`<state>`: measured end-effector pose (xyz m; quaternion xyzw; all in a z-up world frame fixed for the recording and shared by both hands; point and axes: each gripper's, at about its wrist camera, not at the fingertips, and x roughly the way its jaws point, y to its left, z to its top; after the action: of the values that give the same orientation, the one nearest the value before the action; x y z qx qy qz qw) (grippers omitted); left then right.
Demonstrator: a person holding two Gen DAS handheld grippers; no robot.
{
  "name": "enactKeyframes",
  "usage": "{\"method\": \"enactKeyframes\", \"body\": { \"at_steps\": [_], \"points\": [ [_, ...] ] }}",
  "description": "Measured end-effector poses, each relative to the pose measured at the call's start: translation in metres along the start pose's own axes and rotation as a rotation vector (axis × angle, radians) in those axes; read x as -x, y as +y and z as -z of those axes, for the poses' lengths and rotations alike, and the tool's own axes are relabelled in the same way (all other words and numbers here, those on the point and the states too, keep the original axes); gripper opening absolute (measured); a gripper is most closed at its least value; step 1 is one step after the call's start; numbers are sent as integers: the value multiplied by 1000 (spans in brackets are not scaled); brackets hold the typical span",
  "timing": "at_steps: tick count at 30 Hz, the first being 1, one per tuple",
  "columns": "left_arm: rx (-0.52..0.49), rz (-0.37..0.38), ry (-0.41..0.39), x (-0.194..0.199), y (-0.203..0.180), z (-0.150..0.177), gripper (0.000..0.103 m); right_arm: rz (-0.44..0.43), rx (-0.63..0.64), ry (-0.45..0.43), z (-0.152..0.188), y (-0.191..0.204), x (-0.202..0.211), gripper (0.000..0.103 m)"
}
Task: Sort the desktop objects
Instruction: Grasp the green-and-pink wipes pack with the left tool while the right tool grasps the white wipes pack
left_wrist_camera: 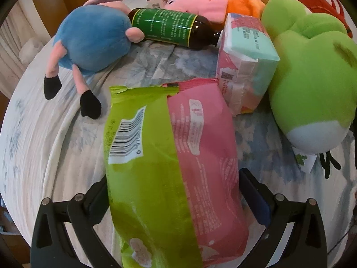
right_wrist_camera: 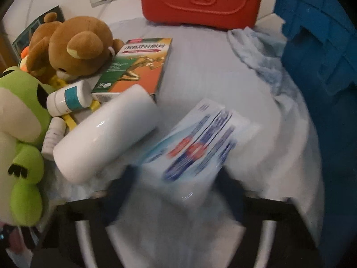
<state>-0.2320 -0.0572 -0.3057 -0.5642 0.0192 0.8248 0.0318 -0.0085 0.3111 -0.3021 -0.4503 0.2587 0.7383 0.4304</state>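
In the left wrist view a green and pink soft packet (left_wrist_camera: pixel 169 156) lies on the cloth-covered table (left_wrist_camera: pixel 44 138), barcode side up. My left gripper (left_wrist_camera: pixel 174 178) is open wide, one finger on either side of the packet's near half, with no clear pressure on it. In the blurred right wrist view a white and blue box (right_wrist_camera: pixel 196 147) sits between the dark fingers (right_wrist_camera: pixel 127 178) of my right gripper (right_wrist_camera: pixel 176 174), which look shut against its two sides. A white cylinder bottle (right_wrist_camera: pixel 107 134) lies just left of the box.
Around the packet lie a blue and pink plush (left_wrist_camera: pixel 93 42), a brown bottle with a green label (left_wrist_camera: pixel 169 28), a tissue pack (left_wrist_camera: pixel 245 67) and a green plush (left_wrist_camera: pixel 312 84). The right side has a brown bear (right_wrist_camera: pixel 73 47), an orange-green box (right_wrist_camera: pixel 138 67), a red case (right_wrist_camera: pixel 200 0) and a blue basket (right_wrist_camera: pixel 319 67).
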Motion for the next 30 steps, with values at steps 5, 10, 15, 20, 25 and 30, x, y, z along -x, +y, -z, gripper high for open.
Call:
{"method": "enactKeyframes", "body": {
  "at_steps": [5,10,15,20,25,30],
  "points": [
    [-98,41,-20,6,-4,12,101,-36,-7,26,9,-23,4,45],
    [-133,54,-30,12,-10,21,98,-64,-85,-19,-2,-28,5,103],
    [-142,59,-35,20,-15,31,90,-62,-131,-18,-14,-29,-11,85],
    [-160,82,-40,26,-14,37,82,-38,-107,-24,-8,-32,0,55],
    [-161,93,-37,43,-14,55,77,-70,-95,-23,10,-42,19,47],
    [-307,118,-97,76,-27,79,76,-117,-87,-33,37,-45,49,31]
  ]
}}
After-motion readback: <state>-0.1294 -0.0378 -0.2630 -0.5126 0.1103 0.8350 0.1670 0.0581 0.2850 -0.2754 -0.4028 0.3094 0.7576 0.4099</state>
